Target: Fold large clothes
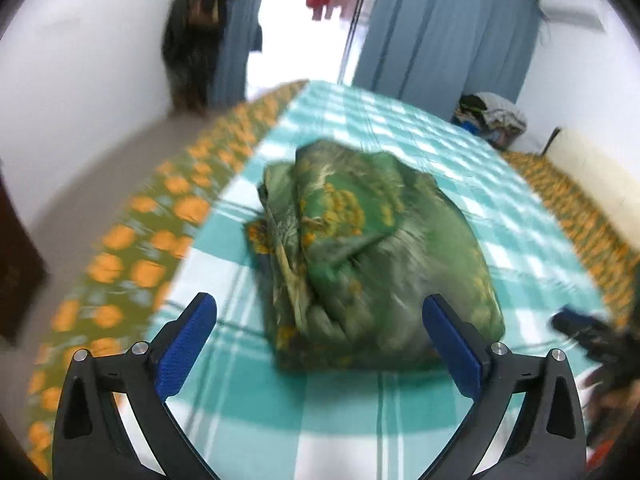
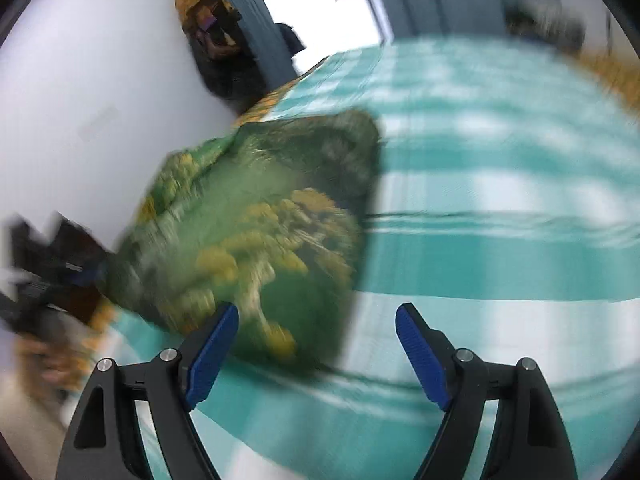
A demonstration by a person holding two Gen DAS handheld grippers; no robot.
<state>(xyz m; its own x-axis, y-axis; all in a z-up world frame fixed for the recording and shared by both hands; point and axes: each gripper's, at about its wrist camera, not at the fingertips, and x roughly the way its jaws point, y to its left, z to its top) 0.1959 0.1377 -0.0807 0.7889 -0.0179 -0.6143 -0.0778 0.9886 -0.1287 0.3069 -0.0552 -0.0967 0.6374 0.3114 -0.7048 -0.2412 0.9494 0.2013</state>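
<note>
I saw bare checked bed on every side of the folded green bundle, which alone blocked the bed's middle.

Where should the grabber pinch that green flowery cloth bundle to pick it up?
Probably at the bundle's layered edge. In the left wrist view the green cloth bundle lies folded on the checked sheet, with its stacked folds showing on its left side. The open left gripper could come in low from that side and pinch all the layers together, so that the folds hold. The rounded top offers nothing thin to pinch.
</note>
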